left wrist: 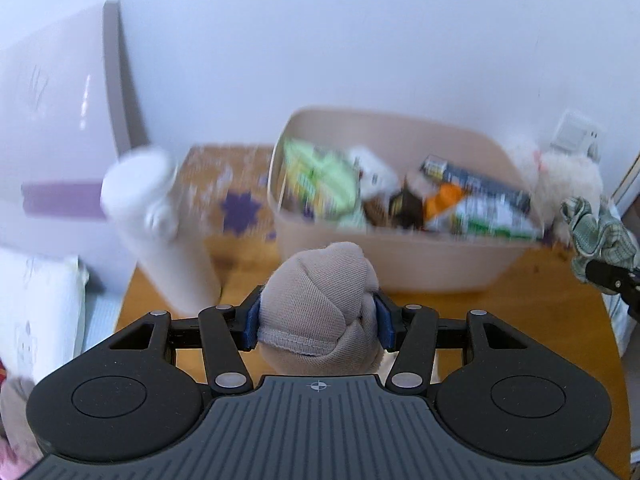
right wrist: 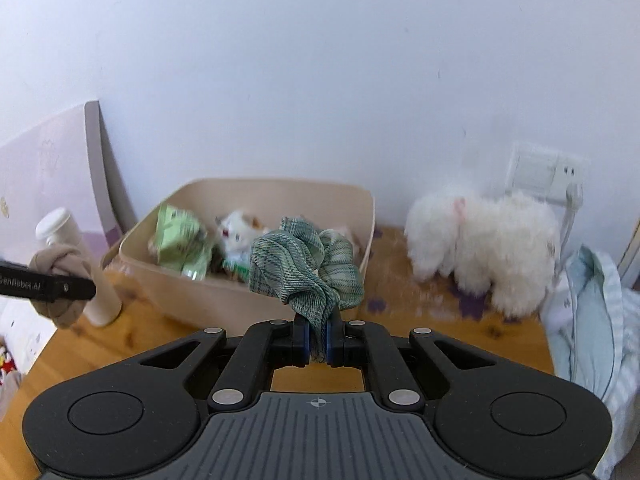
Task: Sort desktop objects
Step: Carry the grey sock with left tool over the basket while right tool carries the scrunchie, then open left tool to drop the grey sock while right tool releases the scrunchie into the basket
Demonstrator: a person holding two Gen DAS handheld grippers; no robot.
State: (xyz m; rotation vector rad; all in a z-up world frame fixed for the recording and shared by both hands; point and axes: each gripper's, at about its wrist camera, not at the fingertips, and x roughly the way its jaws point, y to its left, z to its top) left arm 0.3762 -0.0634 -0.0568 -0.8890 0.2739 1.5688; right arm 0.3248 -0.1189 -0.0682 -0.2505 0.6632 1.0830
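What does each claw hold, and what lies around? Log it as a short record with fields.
left claw: shut on the rolled beige sock, held above the wooden table
right claw: shut on the green plaid cloth
beige bin: on the table, holds snack packets and small items
white bottle: upright, left of the bin
white plush toy: right of the bin, by the wall

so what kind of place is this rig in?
Likely a bedroom or other home room: a wooden table against a white wall, a fluffy white plush toy on it, and a beige bin holding snack packets and small items.
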